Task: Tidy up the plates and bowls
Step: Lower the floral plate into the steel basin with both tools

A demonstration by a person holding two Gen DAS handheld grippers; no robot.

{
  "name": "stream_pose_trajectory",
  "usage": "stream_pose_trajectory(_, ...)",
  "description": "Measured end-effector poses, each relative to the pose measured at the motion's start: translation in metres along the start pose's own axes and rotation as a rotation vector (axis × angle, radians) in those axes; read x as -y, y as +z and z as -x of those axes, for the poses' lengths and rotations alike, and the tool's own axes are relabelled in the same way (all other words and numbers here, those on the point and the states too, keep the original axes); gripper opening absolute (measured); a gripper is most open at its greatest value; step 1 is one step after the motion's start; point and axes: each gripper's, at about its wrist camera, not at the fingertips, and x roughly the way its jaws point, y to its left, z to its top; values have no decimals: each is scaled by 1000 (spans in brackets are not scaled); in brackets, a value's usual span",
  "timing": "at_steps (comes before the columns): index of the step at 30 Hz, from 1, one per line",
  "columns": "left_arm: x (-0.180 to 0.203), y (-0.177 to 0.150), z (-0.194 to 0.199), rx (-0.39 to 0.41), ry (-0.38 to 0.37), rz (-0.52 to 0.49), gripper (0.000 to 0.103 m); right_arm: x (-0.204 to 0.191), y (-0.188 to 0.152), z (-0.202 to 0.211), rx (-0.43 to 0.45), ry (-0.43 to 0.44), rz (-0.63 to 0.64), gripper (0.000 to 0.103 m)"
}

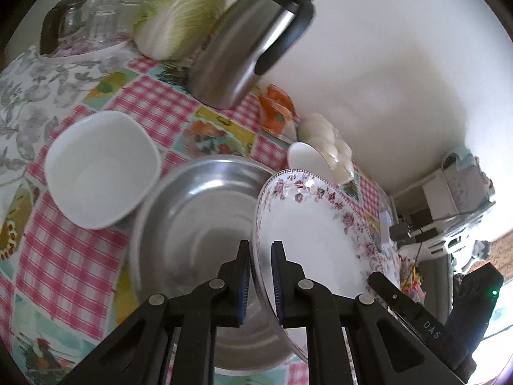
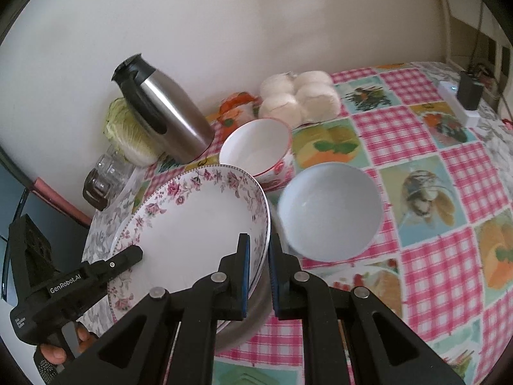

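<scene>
1. Left gripper (image 1: 260,276) angles steeply down toward the table; its 2 blue-padded jaws pinch the near rim of the floral plate (image 1: 317,234).
2. Right gripper (image 2: 258,276) has the same downward pitch and pinches the opposite rim of the same plate (image 2: 195,224). Both sets of jaws are nearly closed, with only the rim between the pads.
3. In the right wrist view the left gripper's black body enters from lower left, with bare fingers (image 2: 56,354) wrapped on its handle.
4. Plate: round, white centre, pink-rose band on the rim, thin beaded edge. It is carried by 2 grippers on opposite edges.
5. Plate position: above the steel basin (image 1: 198,224), overlapping the basin's right part in the left wrist view. Contact with the basin cannot be told.
6. Plate orientation: tilted, not flat, face up toward both cameras. Round, so no true long axis; the grip line runs gripper to gripper across it.
7. Other dishes on the checked tablecloth (image 2: 416,166): square white bowl (image 1: 102,170) left of the basin, pale blue bowl (image 2: 330,211) just right of the plate, red-rimmed white bowl (image 2: 256,146) behind the plate.
8. Along the wall: steel thermos jug (image 2: 170,118), cabbage (image 1: 182,12), upturned glasses (image 1: 96,19), bag of white buns (image 2: 301,98).
</scene>
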Motion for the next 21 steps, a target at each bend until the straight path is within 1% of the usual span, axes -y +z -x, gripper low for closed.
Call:
stream_pose_trajectory(7,-26,10,0,-2,26,41,14,-17,2,-20,-19,8,12,12)
stream_pose_trajectory(12,-32,10,-1,-1,60,40,15,-23,3,-34,-40,-1,18,12)
stream_pose_trajectory(17,-40,8,-10,-29,69,56,15,-23,1,-43,-57,-26,29,12)
stream_pose_trajectory(21,-41,5,-16,-46,89,50,15,-19,-4,-51,-83,-45,30,12)
